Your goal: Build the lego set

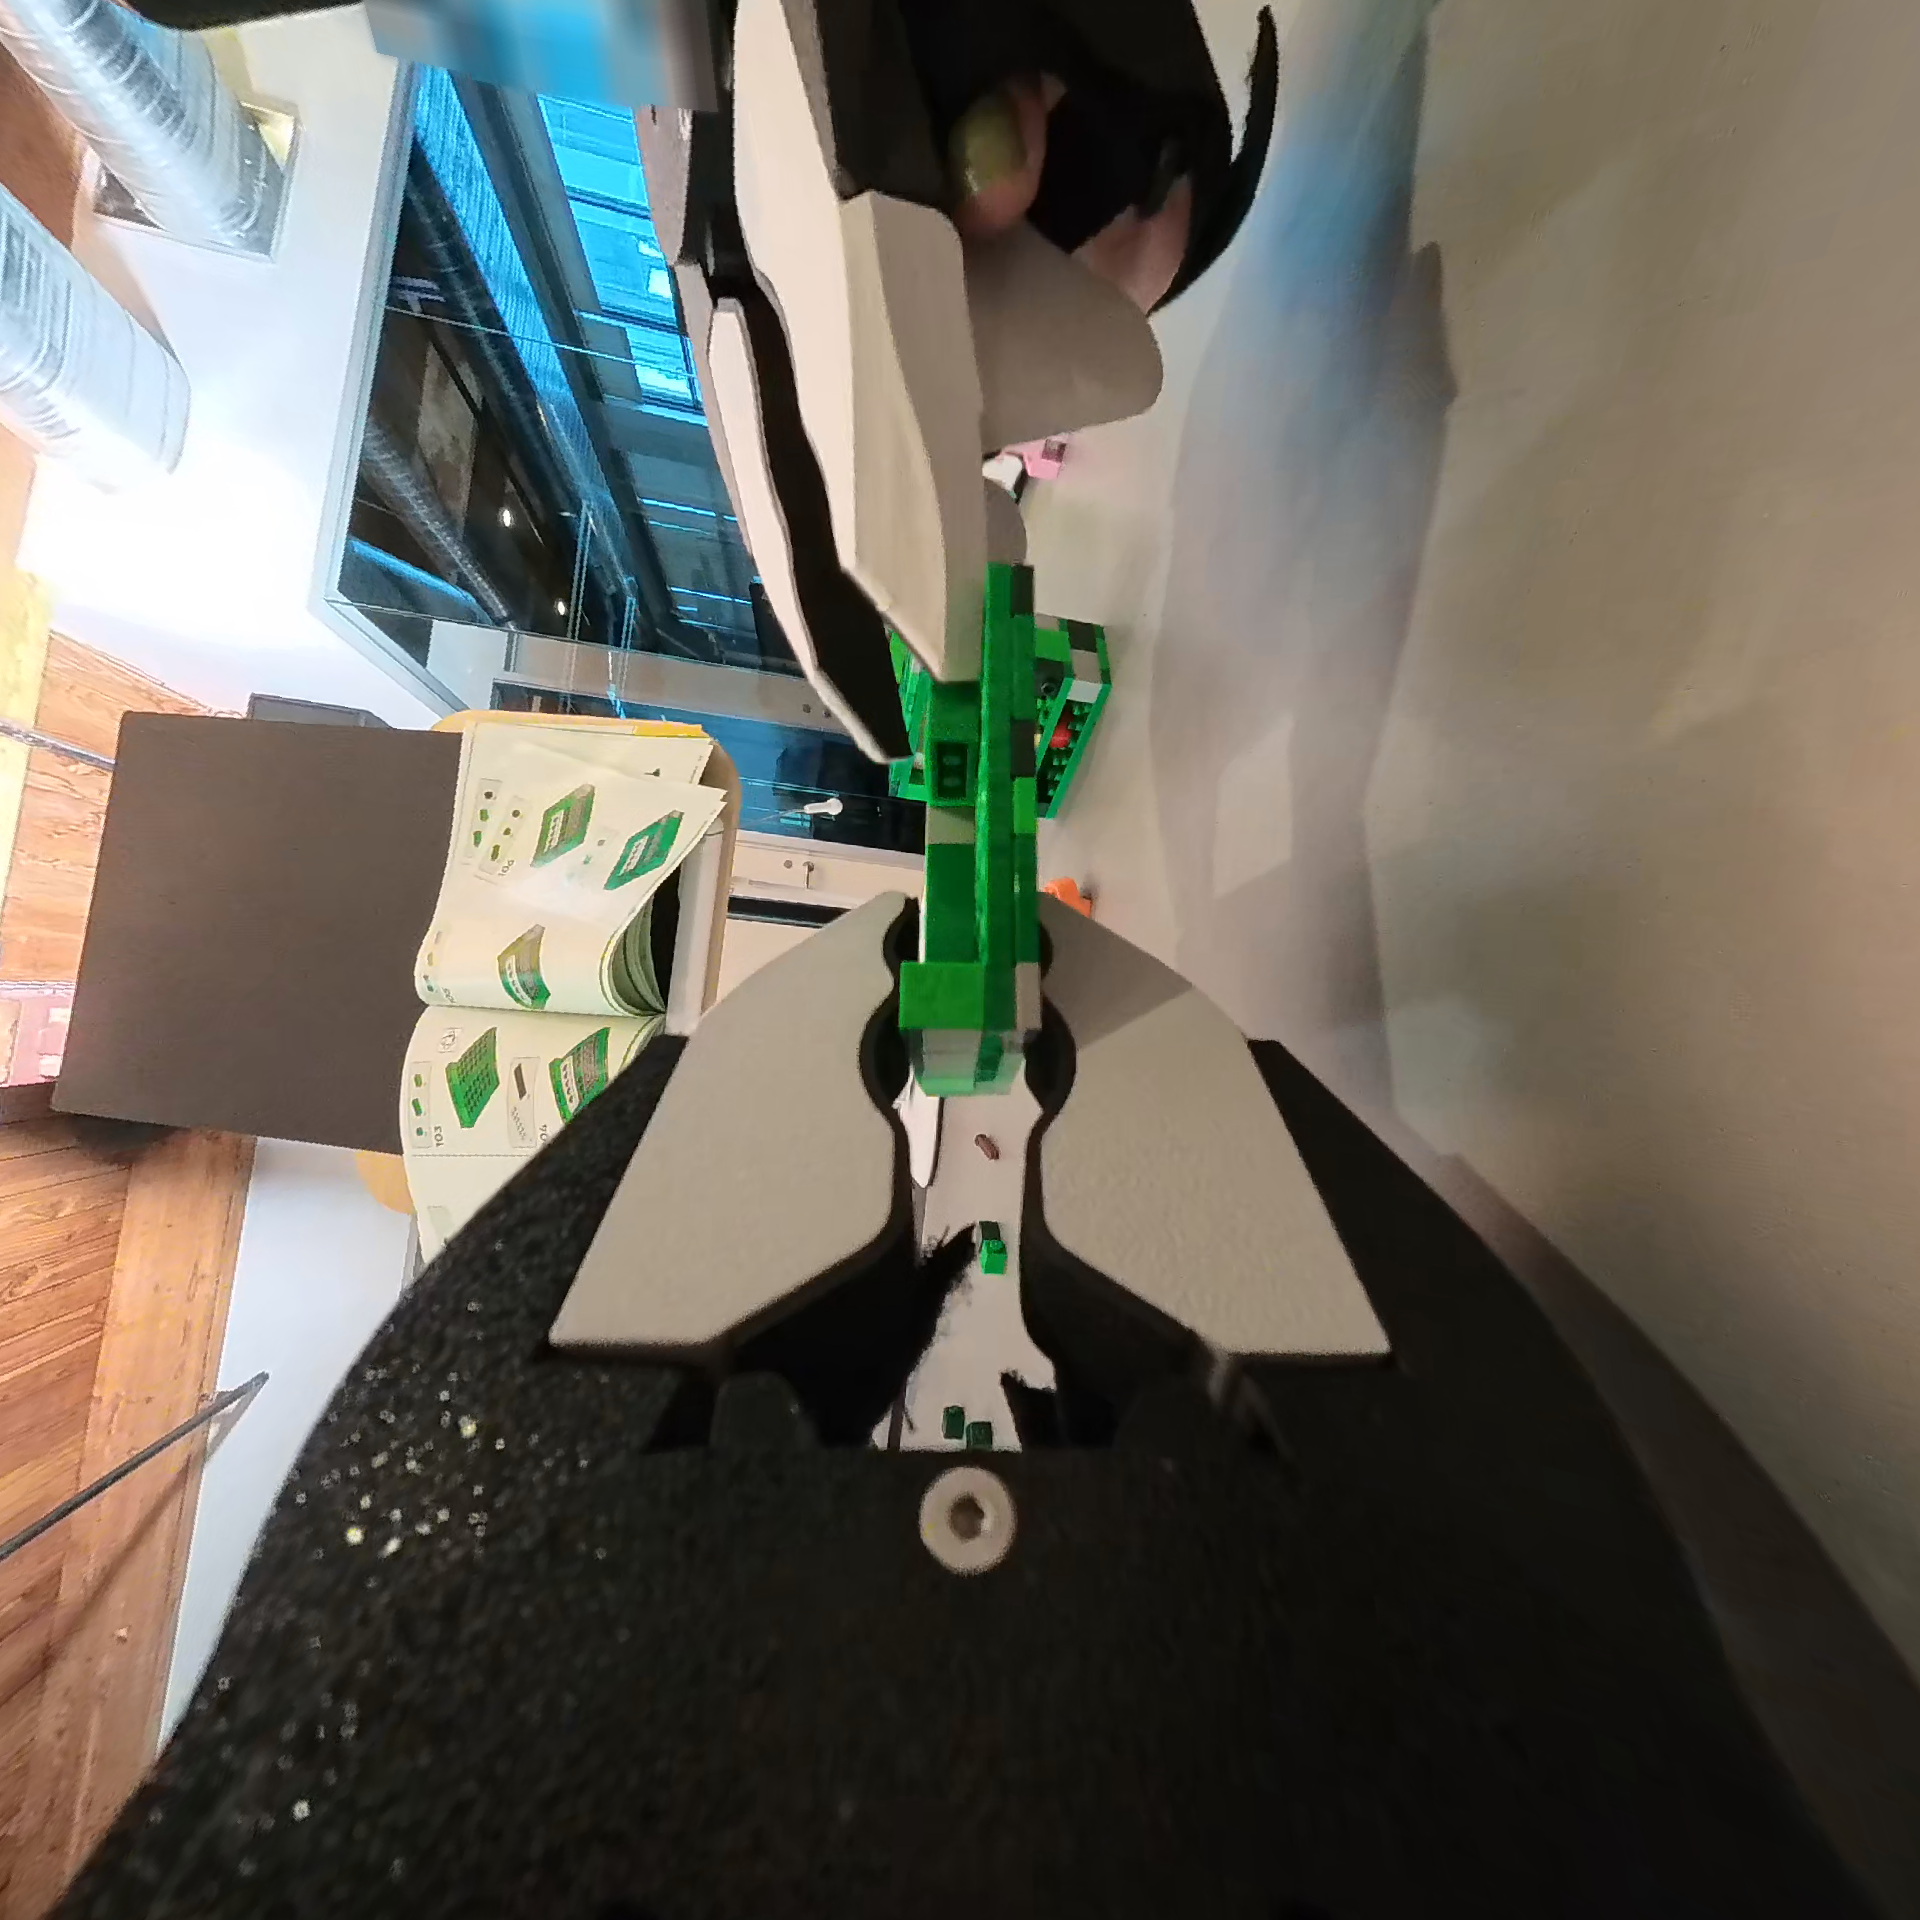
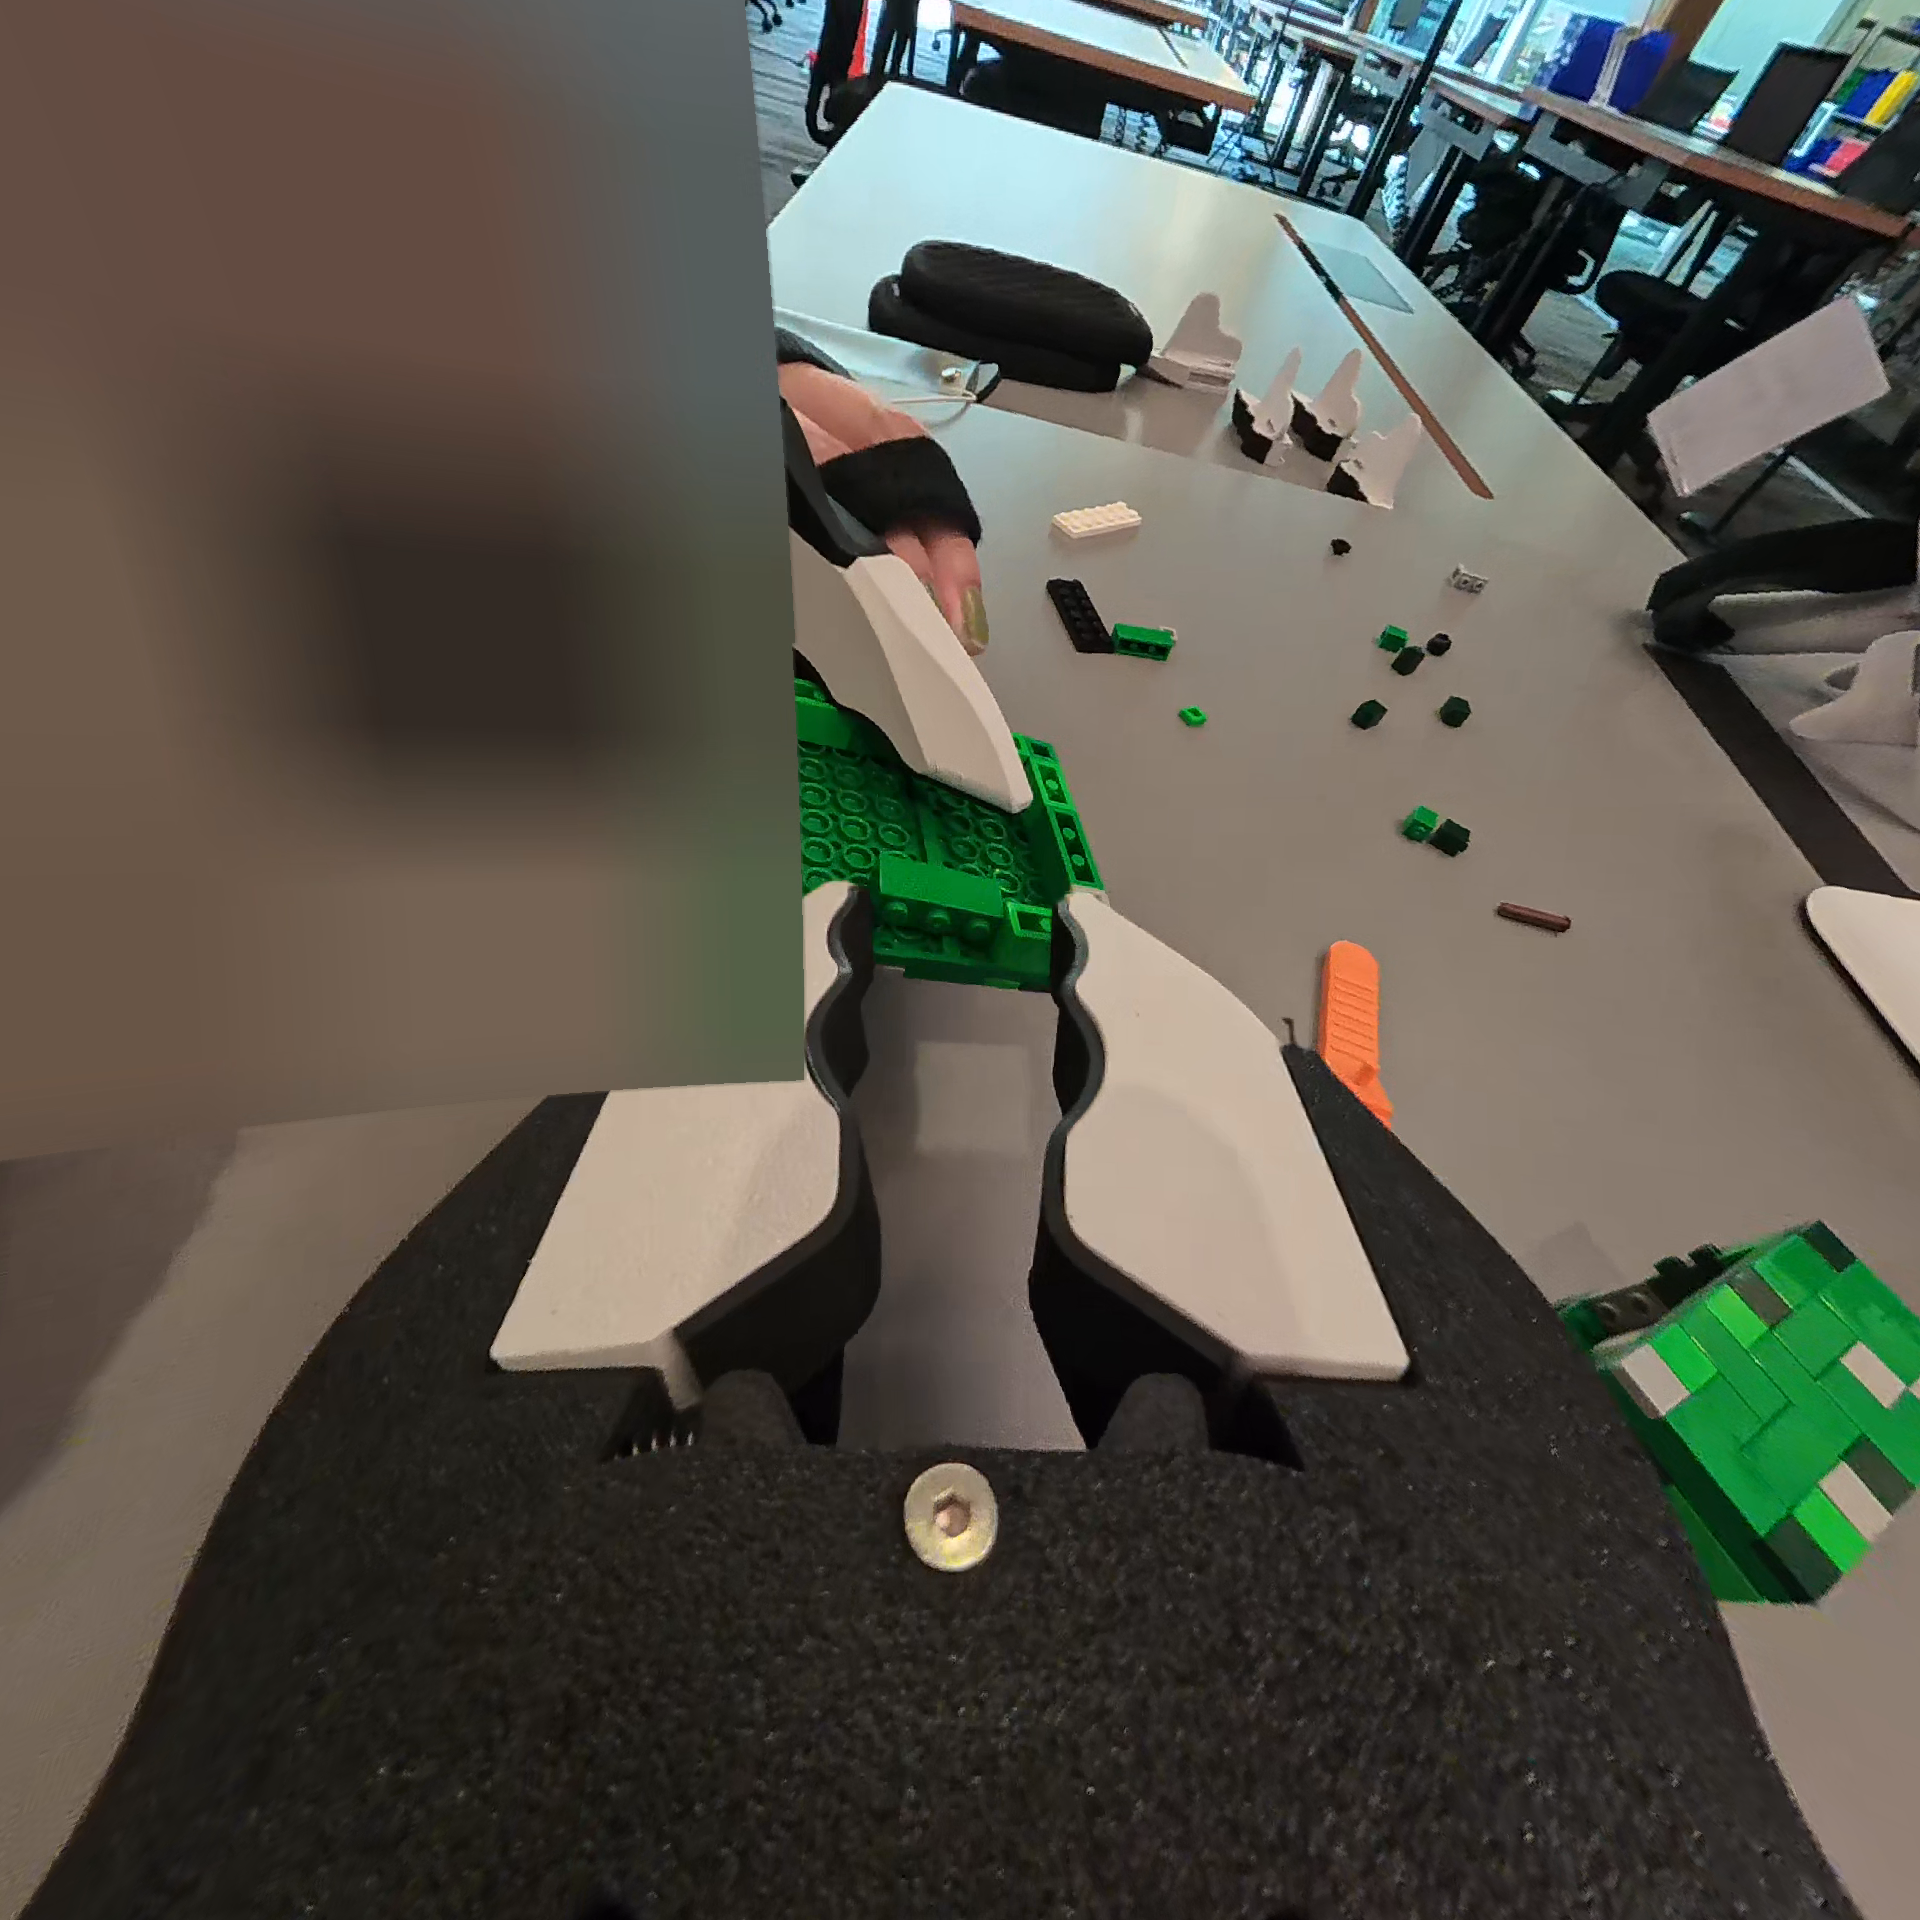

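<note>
The green plate (image 2: 935,852) is held on edge above the table (image 2: 1195,810), studs toward the right wrist camera. The left gripper (image 1: 971,940) is clenched on one end of it; in the left wrist view the plate runs edge-on away from the fingers. A green brick (image 2: 940,896) sits on the plate near its lower edge, though whether it is fully seated I cannot tell.

The right gripper (image 2: 951,925) is released, its jaws spread wide with nothing between them, tips just at the plate's near edge on either side of that brick.

This looks like a mid-build step: one claw steadies the plate while the other works a brick onto it. Next, the right gripper probably needs either to press the brick down square (the plate could twist in the left grip) or to fetch another piece.

Loose green and dark pieces (image 2: 1434,831) lie scattered on the table beyond, with an orange separator (image 2: 1349,1013) just right of the gripper. A finished green block (image 2: 1766,1413) rests near the right edge.
</note>
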Tool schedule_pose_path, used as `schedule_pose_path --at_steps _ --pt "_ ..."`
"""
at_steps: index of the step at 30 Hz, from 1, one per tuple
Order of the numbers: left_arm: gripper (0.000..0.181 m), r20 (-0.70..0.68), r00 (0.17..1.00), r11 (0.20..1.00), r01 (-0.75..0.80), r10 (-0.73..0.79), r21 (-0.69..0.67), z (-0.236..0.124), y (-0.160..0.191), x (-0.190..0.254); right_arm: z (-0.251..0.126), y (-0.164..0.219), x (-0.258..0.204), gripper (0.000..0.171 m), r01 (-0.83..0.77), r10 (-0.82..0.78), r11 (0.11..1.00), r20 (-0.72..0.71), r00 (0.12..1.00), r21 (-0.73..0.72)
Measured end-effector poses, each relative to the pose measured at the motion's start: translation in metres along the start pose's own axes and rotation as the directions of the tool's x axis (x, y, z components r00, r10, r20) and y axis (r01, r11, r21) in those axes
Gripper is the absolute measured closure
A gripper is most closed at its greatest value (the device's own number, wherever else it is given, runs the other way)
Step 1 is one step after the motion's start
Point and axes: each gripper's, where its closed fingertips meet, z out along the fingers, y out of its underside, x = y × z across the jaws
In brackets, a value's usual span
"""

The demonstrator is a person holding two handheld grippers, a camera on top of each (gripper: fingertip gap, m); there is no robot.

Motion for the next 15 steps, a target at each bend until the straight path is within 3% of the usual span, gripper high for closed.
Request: schedule_pose_path --at_steps 3,7,10,15 --pt "0.164 0.002 1.0 0.999 0.01 -0.01 -0.035 0.002 0.006 -0.001 -0.002 0.0 0.004 0.14 -0.016 0.015 0.999 -0.031 0.999 -0.03" --pt "0.164 0.022 0.999 0.985 -0.045 0.049 -0.164 0.006 0.022 -0.004 -0.001 0.004 0.016 0.142 -0.183 0.145 0.968 -0.212 0.966 -0.17" --pt "0.165 0.043 0.989 0.968 -0.127 0.139 -0.215 0.006 0.022 -0.006 0.005 0.002 0.022 0.142 -0.297 0.228 0.944 -0.366 0.902 -0.146" --pt "0.164 0.057 0.984 0.96 -0.151 0.168 -0.235 0.006 0.022 -0.008 0.014 0.009 0.017 0.141 -0.373 0.275 0.913 -0.422 0.864 -0.168"
